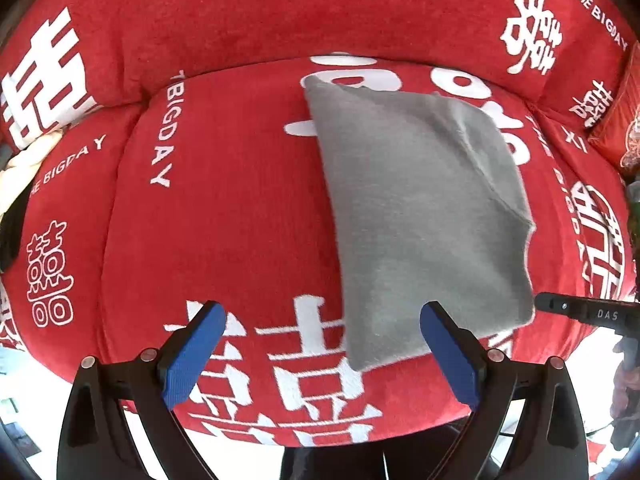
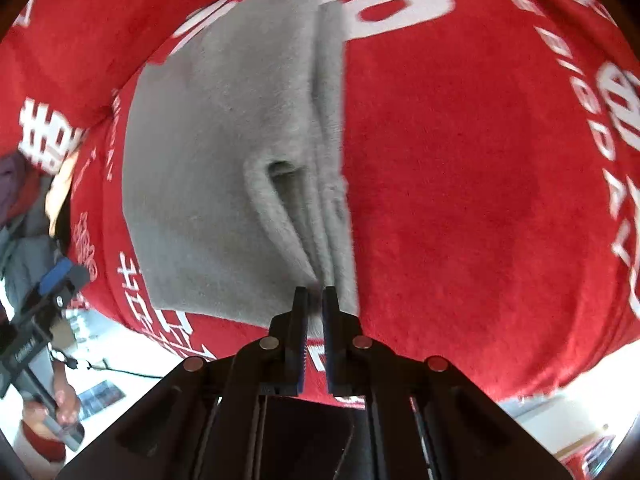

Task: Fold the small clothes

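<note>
A small grey cloth (image 1: pixel 424 208) lies folded on a red sofa cover with white lettering (image 1: pixel 224 208). My left gripper (image 1: pixel 320 344) is open, its blue pads spread wide just in front of the cloth's near edge, touching nothing. My right gripper (image 2: pixel 316 300) is shut on the near right corner of the grey cloth (image 2: pixel 224 168), where several layers bunch into ridges. The right gripper also shows in the left wrist view (image 1: pixel 588 312) at the cloth's right edge. The left gripper shows in the right wrist view (image 2: pixel 60 280) at far left.
The red sofa backrest (image 1: pixel 280 12) rises behind the seat. A red cushion (image 1: pixel 620 120) sits at the far right. Pale and dark clothes (image 1: pixel 20 184) lie at the seat's left end. The seat's front edge drops to a white floor (image 2: pixel 120 364).
</note>
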Demonstrator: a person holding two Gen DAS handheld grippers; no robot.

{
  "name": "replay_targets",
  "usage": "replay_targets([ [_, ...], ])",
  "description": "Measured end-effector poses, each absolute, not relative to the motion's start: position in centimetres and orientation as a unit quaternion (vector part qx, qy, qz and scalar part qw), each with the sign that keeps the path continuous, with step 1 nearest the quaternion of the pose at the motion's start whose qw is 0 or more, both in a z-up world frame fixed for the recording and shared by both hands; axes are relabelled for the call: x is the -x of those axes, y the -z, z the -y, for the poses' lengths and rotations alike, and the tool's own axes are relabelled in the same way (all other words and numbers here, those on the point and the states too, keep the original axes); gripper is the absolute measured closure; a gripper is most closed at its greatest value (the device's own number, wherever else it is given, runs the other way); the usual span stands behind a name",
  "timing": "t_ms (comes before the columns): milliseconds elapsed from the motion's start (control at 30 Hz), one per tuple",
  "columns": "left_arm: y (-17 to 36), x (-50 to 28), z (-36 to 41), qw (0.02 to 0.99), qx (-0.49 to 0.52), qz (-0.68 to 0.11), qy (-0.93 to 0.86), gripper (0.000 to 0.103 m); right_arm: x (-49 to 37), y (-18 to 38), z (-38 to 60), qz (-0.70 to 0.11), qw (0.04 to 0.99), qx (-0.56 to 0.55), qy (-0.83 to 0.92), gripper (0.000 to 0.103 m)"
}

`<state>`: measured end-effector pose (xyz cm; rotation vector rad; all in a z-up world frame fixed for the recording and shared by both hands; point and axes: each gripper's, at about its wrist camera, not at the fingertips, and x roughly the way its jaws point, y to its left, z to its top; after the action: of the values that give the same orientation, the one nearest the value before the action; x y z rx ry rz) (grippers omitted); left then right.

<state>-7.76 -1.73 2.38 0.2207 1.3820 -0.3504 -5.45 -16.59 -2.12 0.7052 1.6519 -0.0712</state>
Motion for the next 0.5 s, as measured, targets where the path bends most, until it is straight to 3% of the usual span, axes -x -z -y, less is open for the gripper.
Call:
replay_targets([
  [67,-3.1,8.0,2.0,0.752,-0.100,-0.631,0.160,0.005,6.1,0.6,17.2,-0.712,0.628,-0.312,0.050,0.089],
  [133,-4.1,8.2,2.1,0.756,-0.087,-0.627,0.166,0.005,6.1,-0.7,17.3,-0.705,0.634,-0.314,0.055,0.060],
  [167,-4.6,8.2,2.0,0.756,-0.080,-0.628,0.168,0.005,5.9,-1.5,17.1,-0.700,0.639,-0.313,0.056,0.039],
  [333,-6.2,8.1,2.5,0.748,-0.096,-0.636,0.166,0.005,4.8,-4.7,16.4,-0.680,0.665,-0.307,0.043,0.035],
  [400,-6.5,8.0,2.7,0.739,-0.099,-0.645,0.169,0.005,4.0,-5.9,16.3,-0.676,0.674,-0.296,0.041,0.024],
  [500,-7.2,8.1,3.0,0.737,-0.102,-0.647,0.167,0.005,3.1,-7.4,15.4,-0.671,0.686,-0.280,0.041,0.022],
])
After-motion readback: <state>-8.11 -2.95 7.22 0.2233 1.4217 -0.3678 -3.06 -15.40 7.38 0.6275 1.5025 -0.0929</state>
